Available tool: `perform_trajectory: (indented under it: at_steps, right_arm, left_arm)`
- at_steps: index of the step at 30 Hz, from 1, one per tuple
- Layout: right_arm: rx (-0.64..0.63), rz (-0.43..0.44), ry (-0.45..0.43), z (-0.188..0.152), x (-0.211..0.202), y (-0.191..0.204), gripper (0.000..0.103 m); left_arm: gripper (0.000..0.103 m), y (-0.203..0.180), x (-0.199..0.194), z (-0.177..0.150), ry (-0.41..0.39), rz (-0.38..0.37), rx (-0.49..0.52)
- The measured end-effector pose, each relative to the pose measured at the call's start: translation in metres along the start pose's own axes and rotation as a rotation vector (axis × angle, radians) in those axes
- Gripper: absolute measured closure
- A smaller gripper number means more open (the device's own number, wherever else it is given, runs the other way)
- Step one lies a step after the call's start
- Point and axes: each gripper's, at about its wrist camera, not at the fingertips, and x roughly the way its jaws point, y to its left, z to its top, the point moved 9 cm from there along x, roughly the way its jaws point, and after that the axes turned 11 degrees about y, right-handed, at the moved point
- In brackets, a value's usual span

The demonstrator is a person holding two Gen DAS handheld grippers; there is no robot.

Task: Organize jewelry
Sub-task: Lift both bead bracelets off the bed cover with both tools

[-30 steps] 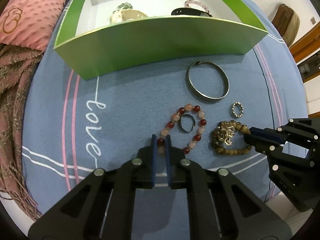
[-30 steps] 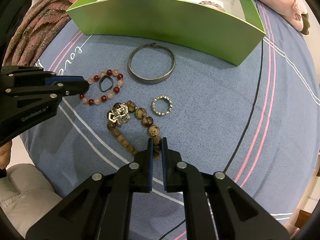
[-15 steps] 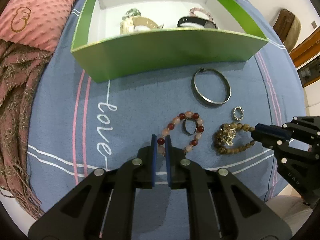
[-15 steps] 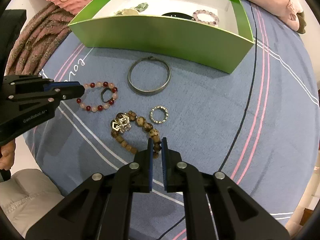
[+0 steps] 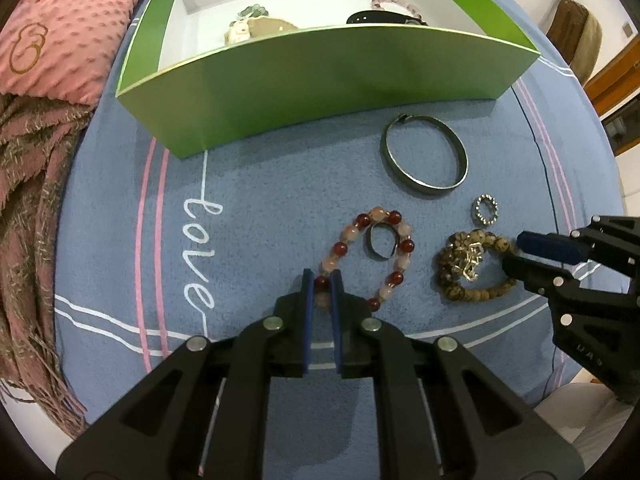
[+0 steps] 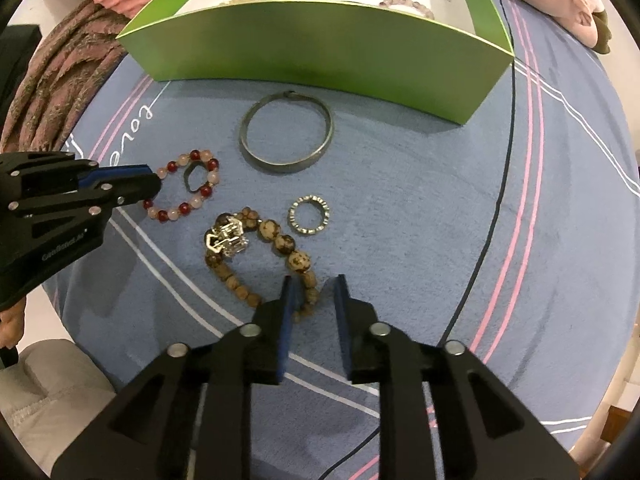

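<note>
My left gripper [image 5: 321, 280] is shut on the red and pink bead bracelet [image 5: 370, 254], which lies on the blue cloth; it also shows in the right wrist view [image 6: 184, 190]. A small dark ring [image 5: 382, 240] lies inside that bracelet. My right gripper [image 6: 313, 286] is open, its fingers on either side of the near end of the brown bead bracelet [image 6: 276, 244], which has a silver trinket [image 6: 226, 238] on it. A silver bangle [image 6: 286, 138] and a sparkly ring [image 6: 310, 214] lie nearby. The green box [image 5: 320, 72] stands behind, holding several pieces.
A pink cushion [image 5: 52, 28] and a fringed brown-pink scarf [image 5: 24, 208] lie left of the box. The cloth's near edge drops off just behind both grippers. A pale pillow [image 6: 560, 4] lies at the far right.
My right gripper has opened around the brown bracelet, which it was shut on before. Both grippers sank back nearer the cloth after a brief lift. The left gripper stays shut on the red bracelet.
</note>
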Motion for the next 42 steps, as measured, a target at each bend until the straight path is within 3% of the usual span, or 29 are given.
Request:
perform_trajectory:
  at_steps: [4,10,11,12,18,30,42]
  right_arm:
    - [-0.010,-0.014,-0.001,0.001,0.000,0.001,0.082]
    - [-0.052,-0.058,-0.014,0.005,0.001,0.011,0.082]
    - [-0.056,-0.058,-0.014,0.005,0.001,0.012,0.090]
    - [-0.061,-0.050,-0.014,0.005,0.001,0.013,0.096]
    - [-0.060,0.003,-0.024,0.002,-0.007,0.016,0.096]
    - [-0.117,0.131,-0.167,0.017,-0.083,0.035,0.096]
    - [-0.125,0.154,-0.231,0.026,-0.113,0.037,0.096]
  left_arm:
    - [0.087,-0.008,0.001,0.000,-0.003,0.014,0.019]
    - [0.088,-0.014,0.003,0.001,-0.012,0.033,0.040]
    - [0.091,-0.014,0.003,0.002,-0.013,0.032,0.037]
    - [0.095,-0.014,0.003,0.002,-0.012,0.025,0.033]
    - [0.095,-0.010,-0.005,-0.003,-0.021,0.000,-0.002]
    - [0.095,0.000,-0.047,0.003,-0.108,-0.023,-0.020]
    - [0.095,0.007,-0.081,0.004,-0.170,-0.049,-0.039]
